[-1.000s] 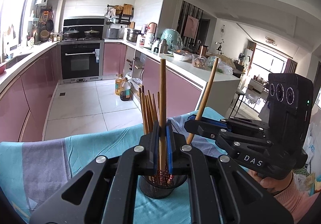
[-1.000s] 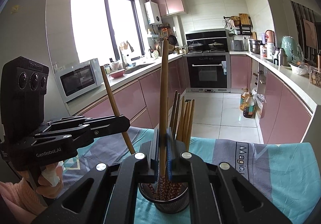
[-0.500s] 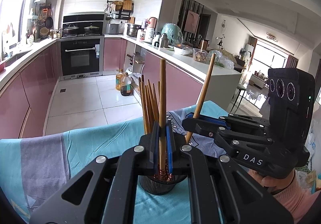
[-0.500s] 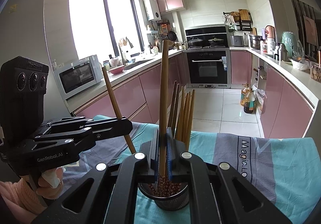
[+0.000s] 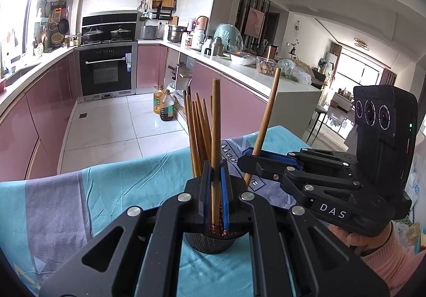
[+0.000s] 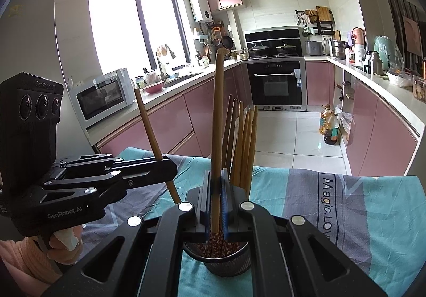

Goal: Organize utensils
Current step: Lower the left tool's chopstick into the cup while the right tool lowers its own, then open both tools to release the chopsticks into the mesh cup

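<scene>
A home kitchen: pink cabinets (image 6: 170,121), built-in oven (image 6: 275,84), microwave (image 6: 103,93), pots on the hob (image 5: 106,32).

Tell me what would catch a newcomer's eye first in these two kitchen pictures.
Right in front, two black hand-held tongs each pinch one long wooden chopstick upright: the left tongs grip a chopstick, and the right tongs grip another. Both hang over a dark mesh cup bristling with more chopsticks, standing on a teal and grey cloth. Behind runs a glossy pink kitchen with a black oven.

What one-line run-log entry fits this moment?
left tool: shut on chopstick | right tool: shut on chopstick | both above holder | stage: inserting
</scene>
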The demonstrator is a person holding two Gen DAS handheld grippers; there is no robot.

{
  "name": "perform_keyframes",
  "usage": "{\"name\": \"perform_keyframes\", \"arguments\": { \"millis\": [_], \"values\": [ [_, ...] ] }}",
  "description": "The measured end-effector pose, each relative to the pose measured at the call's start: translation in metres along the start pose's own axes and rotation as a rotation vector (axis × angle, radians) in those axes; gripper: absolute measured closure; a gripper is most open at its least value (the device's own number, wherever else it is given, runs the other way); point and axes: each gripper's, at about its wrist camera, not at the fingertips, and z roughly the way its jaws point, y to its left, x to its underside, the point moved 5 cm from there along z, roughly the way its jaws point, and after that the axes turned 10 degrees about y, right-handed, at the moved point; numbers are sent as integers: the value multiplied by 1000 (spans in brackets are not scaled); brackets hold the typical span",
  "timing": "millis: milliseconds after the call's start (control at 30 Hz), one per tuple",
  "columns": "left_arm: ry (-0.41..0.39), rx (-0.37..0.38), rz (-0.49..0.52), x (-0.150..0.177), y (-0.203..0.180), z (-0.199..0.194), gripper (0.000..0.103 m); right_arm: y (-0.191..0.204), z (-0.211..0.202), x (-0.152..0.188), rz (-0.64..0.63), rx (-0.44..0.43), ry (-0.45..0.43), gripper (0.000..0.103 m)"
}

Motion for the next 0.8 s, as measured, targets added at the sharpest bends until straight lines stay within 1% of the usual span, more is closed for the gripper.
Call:
{"name": "perform_keyframes", "arguments": {
  "millis": [300,400,567,800],
  "values": [
    [11,0,4,-2,1,8,96,0,9,5,1,-3,26,97],
    [13,8,7,3,1,7,96,0,10,7,-1,-4,31,97],
    [24,43,3,0,5,8,96,-1,13,8,2,-2,40,97],
    [51,30,11,4,6,19,96,-1,16,8,3,-4,48,97]
  ]
}}
